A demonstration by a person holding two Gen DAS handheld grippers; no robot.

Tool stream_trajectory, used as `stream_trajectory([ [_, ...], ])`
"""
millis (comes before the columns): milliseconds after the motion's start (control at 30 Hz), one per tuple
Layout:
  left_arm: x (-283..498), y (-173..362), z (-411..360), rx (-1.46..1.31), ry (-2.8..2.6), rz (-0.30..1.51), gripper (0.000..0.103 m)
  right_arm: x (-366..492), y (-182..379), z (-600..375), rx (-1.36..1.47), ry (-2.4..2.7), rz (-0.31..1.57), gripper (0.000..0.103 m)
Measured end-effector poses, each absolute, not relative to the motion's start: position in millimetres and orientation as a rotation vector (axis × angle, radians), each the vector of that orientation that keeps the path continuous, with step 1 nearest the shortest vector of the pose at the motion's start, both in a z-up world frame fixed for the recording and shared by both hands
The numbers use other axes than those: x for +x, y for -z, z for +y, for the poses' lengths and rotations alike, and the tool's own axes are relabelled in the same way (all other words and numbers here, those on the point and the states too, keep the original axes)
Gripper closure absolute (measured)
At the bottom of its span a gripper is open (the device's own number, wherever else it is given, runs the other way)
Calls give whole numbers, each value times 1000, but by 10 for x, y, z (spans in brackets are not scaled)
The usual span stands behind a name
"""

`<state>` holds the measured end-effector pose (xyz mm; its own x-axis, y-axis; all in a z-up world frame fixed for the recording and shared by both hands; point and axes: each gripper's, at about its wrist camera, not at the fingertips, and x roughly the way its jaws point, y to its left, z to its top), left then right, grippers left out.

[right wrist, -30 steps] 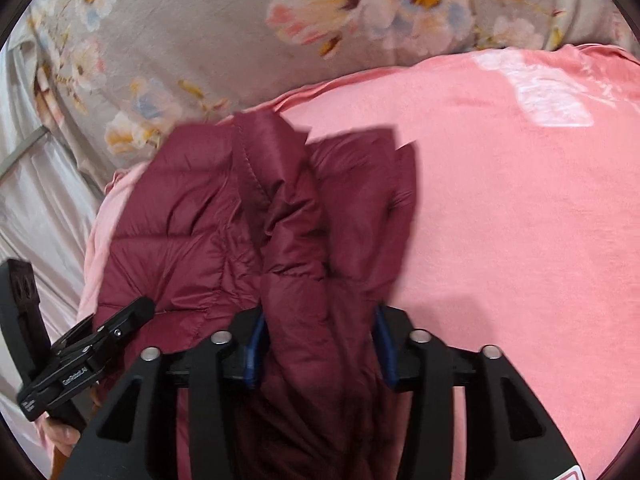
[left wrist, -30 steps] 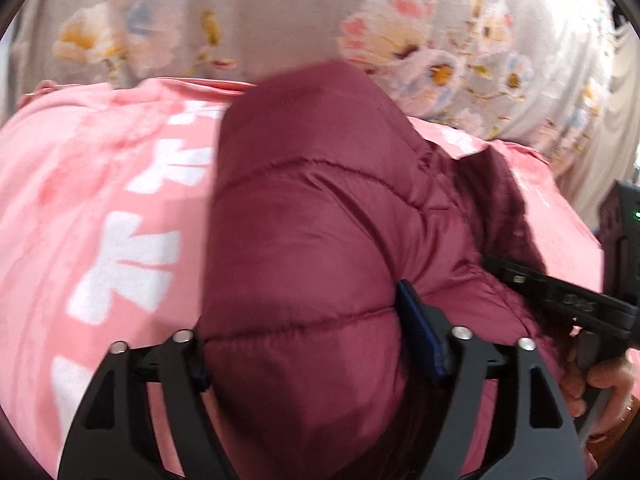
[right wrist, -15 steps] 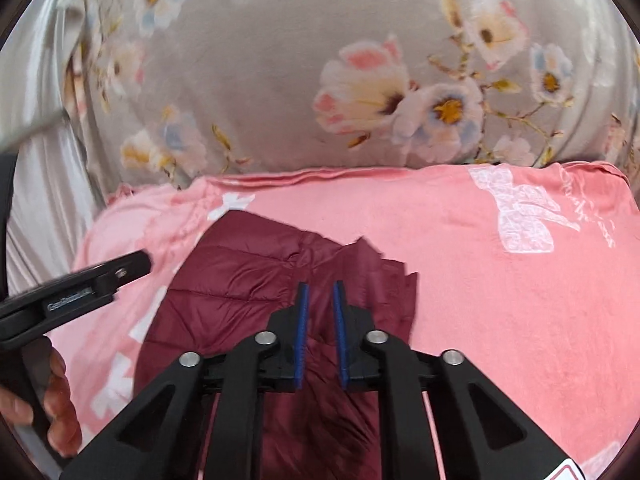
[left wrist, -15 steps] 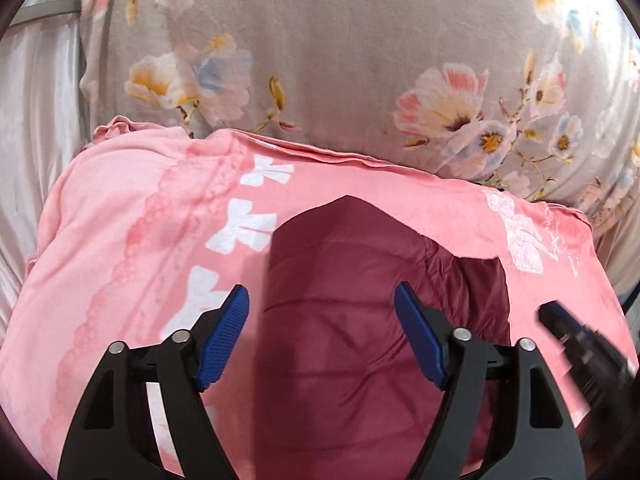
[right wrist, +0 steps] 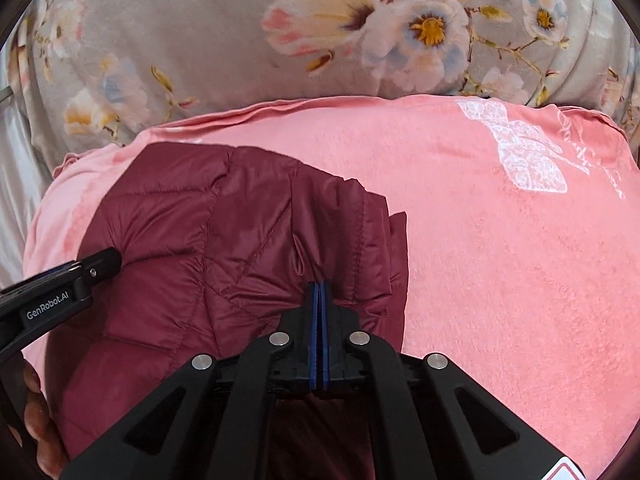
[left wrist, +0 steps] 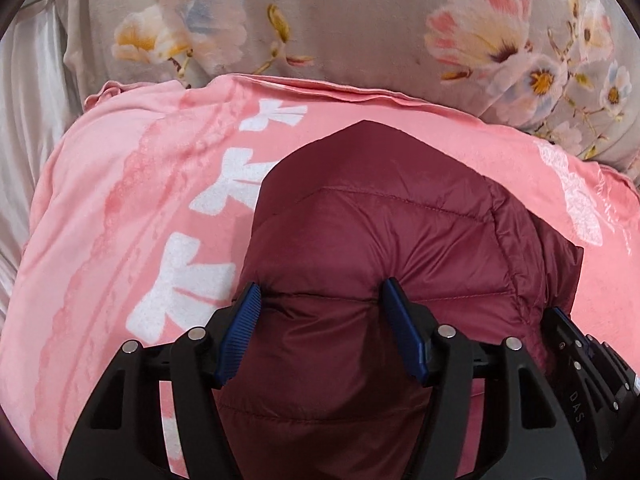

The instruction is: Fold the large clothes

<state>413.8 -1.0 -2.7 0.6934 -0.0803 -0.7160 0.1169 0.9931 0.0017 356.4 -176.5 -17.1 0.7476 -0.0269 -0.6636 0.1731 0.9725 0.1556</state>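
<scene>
A maroon quilted jacket (left wrist: 380,232) lies folded on a pink blanket (left wrist: 120,220). My left gripper (left wrist: 319,306) straddles a puffy fold at the jacket's near left edge. Its jaws are closing and both blue pads dent the fabric. In the right wrist view the jacket (right wrist: 200,240) fills the lower left. My right gripper (right wrist: 319,286) has its pads together at the jacket's right side, where creases and a small pucker run into the tips. The left gripper's finger (right wrist: 80,276) enters from the left, and the right gripper's body (left wrist: 576,344) shows at the lower right.
Behind the pink blanket (right wrist: 500,260) rises a grey floral cover (left wrist: 360,20). Pale satin cloth (left wrist: 24,100) hangs at the far left. A hand (right wrist: 36,400) shows at the lower left edge of the right wrist view.
A second ago both grippers held bunched jacket close to the cameras. Both then let it go and drew back, the right snapping nearly shut. Now both close on it again.
</scene>
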Motion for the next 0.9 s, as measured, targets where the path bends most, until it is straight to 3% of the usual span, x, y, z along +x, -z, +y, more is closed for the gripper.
stream_trajectory([
  [900, 4054, 382, -164, 137, 74, 652, 36, 3607, 348, -1739, 188, 106, 729, 103],
])
